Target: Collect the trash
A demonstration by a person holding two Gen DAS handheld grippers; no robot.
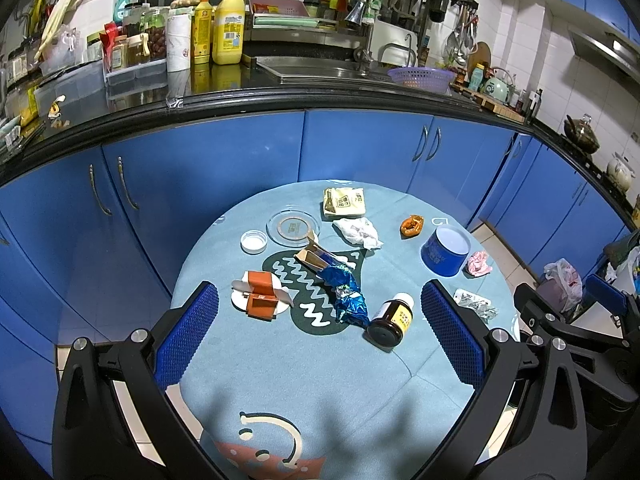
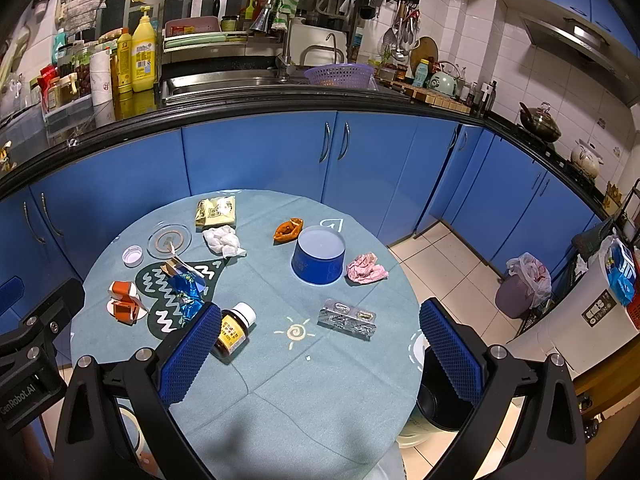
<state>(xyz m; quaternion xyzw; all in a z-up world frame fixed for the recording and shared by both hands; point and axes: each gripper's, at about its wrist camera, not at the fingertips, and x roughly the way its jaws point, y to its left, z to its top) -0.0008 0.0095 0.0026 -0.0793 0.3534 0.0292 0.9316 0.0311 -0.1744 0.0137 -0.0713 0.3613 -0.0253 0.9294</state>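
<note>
Above the near edge of the round table [image 1: 280,380], two grippers, both empty.

- Left gripper [image 1: 320,332]: jaws spread wide, blue pads clear of everything, hovering over the teal cloth.
- Right gripper [image 2: 320,356]: jaws likewise wide apart, nothing between them; a dark bin [image 2: 440,408] stands on the floor under its right finger, beside the table.

Trash on the table, nearest first:
- Brown medicine bottle [image 1: 390,318], white cap, lying on its side; just beside the right gripper's left pad in the right wrist view.
- Blister pack [image 2: 347,317], silver, flat, near the table's right edge.
- Crumpled blue foil wrapper [image 1: 346,290], touching a torn brown carton [image 1: 314,258] behind it.
- Orange box pieces [image 1: 262,294] on a small white disc, left side.
- Pink crumpled paper [image 2: 366,268], just beside a blue tub [image 2: 319,257] standing upside down.
- White crumpled tissue [image 1: 358,232], centre.
- Orange peel [image 2: 288,230], behind the tub.
- Yellow sachet [image 1: 344,202], far edge.
- Clear glass dish [image 1: 293,227] and white lid [image 1: 254,241], far left.
</note>
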